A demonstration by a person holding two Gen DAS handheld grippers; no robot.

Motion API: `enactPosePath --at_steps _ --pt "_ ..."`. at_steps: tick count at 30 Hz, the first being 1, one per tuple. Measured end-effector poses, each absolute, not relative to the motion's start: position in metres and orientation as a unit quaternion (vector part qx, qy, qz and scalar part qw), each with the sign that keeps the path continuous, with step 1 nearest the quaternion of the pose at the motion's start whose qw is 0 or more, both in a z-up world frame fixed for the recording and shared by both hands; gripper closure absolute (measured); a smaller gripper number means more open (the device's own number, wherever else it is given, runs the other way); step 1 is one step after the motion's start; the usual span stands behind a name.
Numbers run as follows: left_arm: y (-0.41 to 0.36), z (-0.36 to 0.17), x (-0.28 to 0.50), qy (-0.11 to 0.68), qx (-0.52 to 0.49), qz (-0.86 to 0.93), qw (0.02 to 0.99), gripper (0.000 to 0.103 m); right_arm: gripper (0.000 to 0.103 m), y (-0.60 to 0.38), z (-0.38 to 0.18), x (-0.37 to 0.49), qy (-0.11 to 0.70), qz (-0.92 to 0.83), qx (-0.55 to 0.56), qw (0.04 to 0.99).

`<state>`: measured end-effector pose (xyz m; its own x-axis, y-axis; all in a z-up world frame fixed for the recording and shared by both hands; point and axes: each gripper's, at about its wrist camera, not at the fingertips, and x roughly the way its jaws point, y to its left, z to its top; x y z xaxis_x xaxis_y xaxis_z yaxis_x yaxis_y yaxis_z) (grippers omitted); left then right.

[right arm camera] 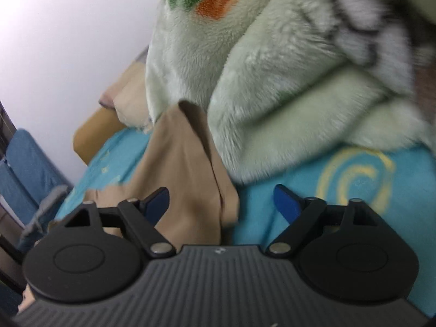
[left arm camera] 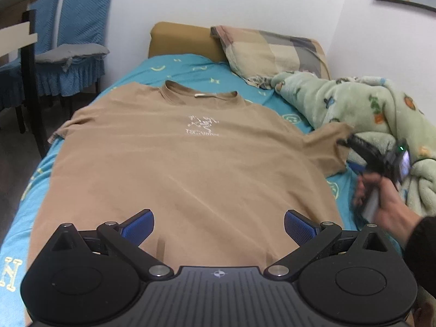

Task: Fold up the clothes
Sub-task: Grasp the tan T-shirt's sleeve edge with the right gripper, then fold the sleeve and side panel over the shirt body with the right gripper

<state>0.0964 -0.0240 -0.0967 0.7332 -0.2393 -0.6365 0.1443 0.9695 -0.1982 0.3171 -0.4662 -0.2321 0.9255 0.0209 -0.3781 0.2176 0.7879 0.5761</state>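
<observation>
T-shirt (left arm camera: 190, 147) flat on bed | sleeve (right arm camera: 188, 169) against fleece blanket (right arm camera: 272, 103) | left tongs (left arm camera: 219, 229), right tongs (right arm camera: 222, 204) spread, empty

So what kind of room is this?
Most likely a bedroom at home. There's a bed with a pillow and a fluffy blanket, and a T-shirt spread flat on it.

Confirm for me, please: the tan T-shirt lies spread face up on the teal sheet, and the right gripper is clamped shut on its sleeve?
Not quite. The right gripper is open, its jaws apart around the T-shirt sleeve, as the right wrist view shows. The shirt does lie face up on the teal sheet.
</observation>
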Motion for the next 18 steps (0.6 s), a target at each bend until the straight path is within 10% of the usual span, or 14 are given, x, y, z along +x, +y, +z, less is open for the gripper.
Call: enactPosePath --at_steps 5,11,14,18 --pt "-0.025 -0.113 0.115 0.375 -0.089 -0.109 0.916 0.000 0.018 -0.461 -0.237 0.347 0.191 -0.003 0.322 0.927" --pt "-0.021 -0.125 0.125 0.394 -0.105 -0.101 0.908 0.000 0.052 -0.440 -0.239 0.369 0.248 0.054 0.308 0.917" --pt "-0.019 -0.124 0.126 0.390 -0.111 -0.096 0.909 0.000 0.085 -0.427 -0.238 0.366 0.258 0.035 0.303 0.917" --pt "-0.013 -0.111 0.125 0.367 -0.121 -0.085 0.919 0.000 0.092 -0.410 -0.208 0.352 0.228 0.004 0.287 0.930"
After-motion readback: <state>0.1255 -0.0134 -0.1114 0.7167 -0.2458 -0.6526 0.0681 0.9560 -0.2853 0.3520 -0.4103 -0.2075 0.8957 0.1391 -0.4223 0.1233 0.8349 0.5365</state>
